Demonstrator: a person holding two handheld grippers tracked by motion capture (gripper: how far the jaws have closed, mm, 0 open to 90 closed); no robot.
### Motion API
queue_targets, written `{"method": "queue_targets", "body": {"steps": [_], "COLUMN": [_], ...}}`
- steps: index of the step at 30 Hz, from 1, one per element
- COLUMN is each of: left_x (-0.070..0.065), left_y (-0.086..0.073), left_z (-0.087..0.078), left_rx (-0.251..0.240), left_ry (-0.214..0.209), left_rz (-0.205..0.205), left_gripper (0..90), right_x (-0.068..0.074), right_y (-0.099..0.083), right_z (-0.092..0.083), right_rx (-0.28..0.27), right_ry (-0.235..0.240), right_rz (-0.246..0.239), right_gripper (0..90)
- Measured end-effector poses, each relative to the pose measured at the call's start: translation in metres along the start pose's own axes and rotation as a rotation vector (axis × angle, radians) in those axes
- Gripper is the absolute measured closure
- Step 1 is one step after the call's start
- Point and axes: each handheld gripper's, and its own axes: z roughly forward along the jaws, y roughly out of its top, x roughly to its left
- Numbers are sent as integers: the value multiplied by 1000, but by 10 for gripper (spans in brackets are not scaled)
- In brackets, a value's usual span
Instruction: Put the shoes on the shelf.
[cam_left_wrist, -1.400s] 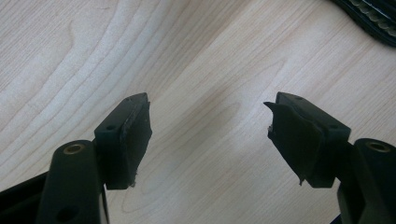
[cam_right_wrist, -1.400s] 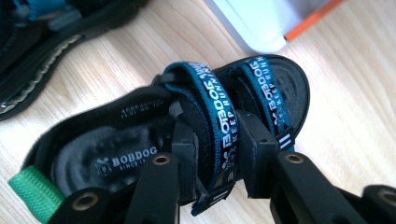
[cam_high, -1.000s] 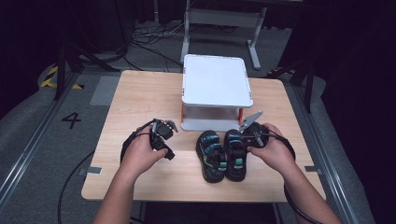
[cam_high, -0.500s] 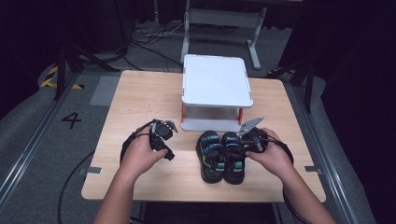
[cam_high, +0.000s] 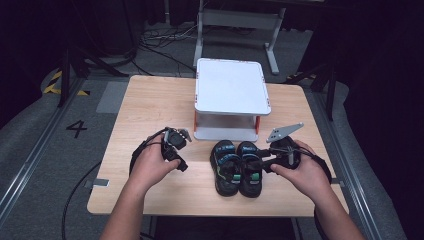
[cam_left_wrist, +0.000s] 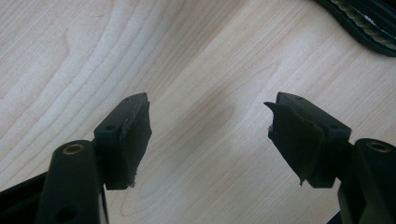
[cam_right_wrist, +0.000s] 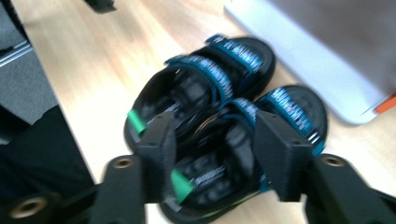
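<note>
Between my right tongs (cam_right_wrist: 212, 154), whose jaws have just been opening, sits the near sandal's (cam_right_wrist: 233, 172) heel, ungripped. Beside it lies the other sandal (cam_right_wrist: 205, 88), both before a white stand (cam_high: 231, 95). My left tongs (cam_left_wrist: 210, 135) gape over bare bench (cam_left_wrist: 196, 60).

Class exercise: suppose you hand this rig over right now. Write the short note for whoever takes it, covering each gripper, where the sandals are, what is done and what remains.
Left gripper: jaws open, nothing between them, over bare table.
Right gripper: jaws have just been opening, now apart and off the right sandal; nothing held.
Left sandal and right sandal sit side by side, touching, toes toward the white stand.
Done: the pair looks set down together in front of the stand.
Left: probably placing them on the stand's shelf or top; neither is there yet.
</note>
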Motion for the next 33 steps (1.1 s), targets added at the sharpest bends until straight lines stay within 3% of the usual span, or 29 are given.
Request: {"method": "queue_targets", "body": {"steps": [8, 10, 11, 12, 14, 15, 21, 25, 27, 28, 31, 33], "left_x": [0, -1, -1, -1, 0, 1, 2, 3, 3, 3, 4, 4], "left_y": [-5, -9, -11, -13, -16, -19, -31, -39, -41, -43, -48, -51], "left_z": [-1, -1, 0, 0, 0, -1, -1, -1, -2, -2, -2, -1], "left_rx": [-4, 2, 4, 9, 11, 9, 16, 21, 19, 17, 21, 24], "left_ry": [7, 7, 2, 0, 4, 12, 16, 15, 16, 15, 17, 15], "left_rz": [-9, -14, -15, -16, -30, -38, -66, -80, -81, -89, -100, -111], "left_gripper": [294, 294, 294, 294, 295, 295, 294, 295, 295, 295, 295, 295], "right_x": [16, 17, 18, 18, 19, 20, 14, 9, 8, 9, 10, 11], "right_y": [3, 4, 3, 5, 7, 8, 12, 14, 14, 15, 16, 17], "right_z": [17, 21, 22, 24, 26, 28, 40, 51, 54, 61, 68, 73], "right_rx": [97, 110, 110, 118, 129, 151, 204, 202, 211, 239, 260, 290], "right_ry": [17, 37, 52, 68, 52, 21, -28, -21, -17, -17, -28, -43], "right_rz": [14, 86, 167, 186, 177, 186, 252, 307, 309, 327, 318, 300], "right_gripper": [573, 553, 549, 555, 568, 570, 542, 504, 503, 503, 506, 553]}}
